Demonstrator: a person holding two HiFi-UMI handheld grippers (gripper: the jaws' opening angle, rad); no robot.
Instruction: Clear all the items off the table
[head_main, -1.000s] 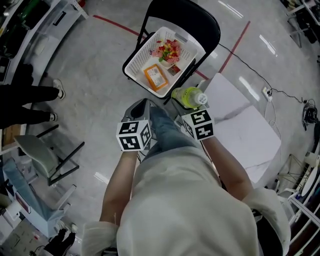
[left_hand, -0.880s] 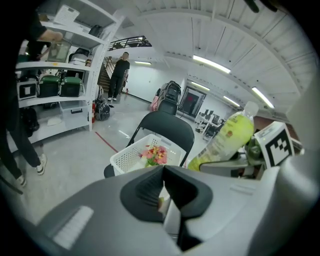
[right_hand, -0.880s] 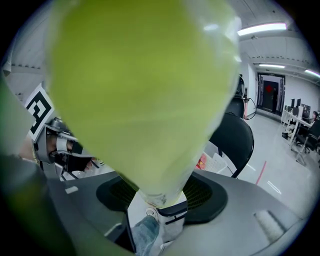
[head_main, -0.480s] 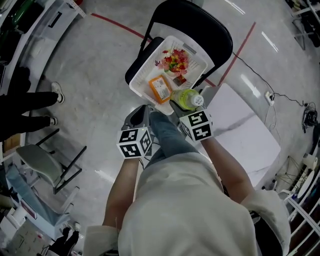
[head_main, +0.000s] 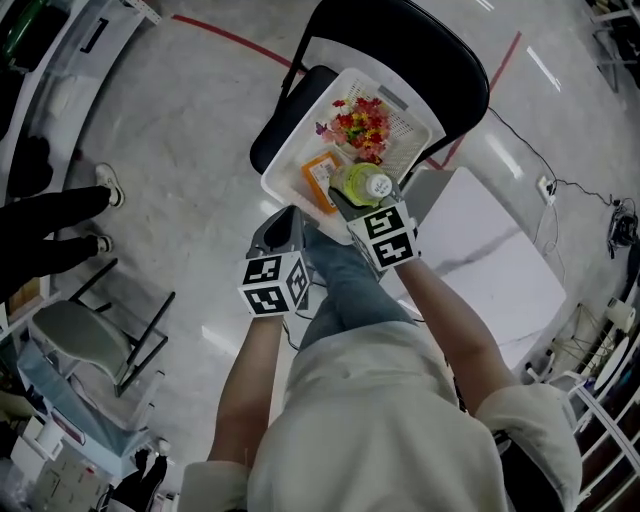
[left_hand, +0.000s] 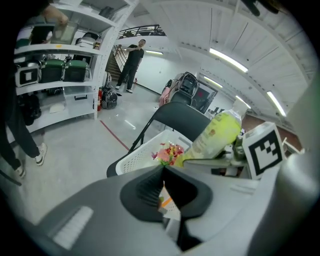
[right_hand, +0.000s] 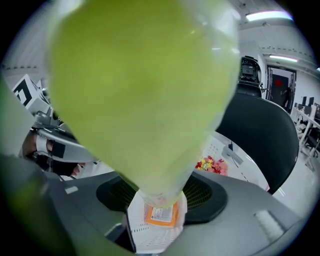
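your right gripper (head_main: 352, 203) has carried the green bottle (head_main: 362, 186) from beside the white basket (head_main: 290, 150), near the table (head_main: 500, 270) corner, to a position over the basket's near end, above the orange packet (head_main: 320, 180) and short of the flowers (head_main: 362, 122). its jaws stand part-way apart and clamped on the bottle body, cap towards you. assessment: the bottle is off the table and placed for release into the basket, which sits on the black chair (head_main: 420, 40); it is not yet let go. your left gripper (head_main: 283, 230) has come forward alongside with its jaws pressed together and nothing between them. not verifiable: in the right gripper view the bottle (right_hand: 145, 90) fills most of the frame, so the pads' contact is largely covered and the label cannot be read. whether the bottle's base touches the packet or hangs clear cannot be told. your torso and right arm cover part of the table, so no finding on whether anything else remains there.
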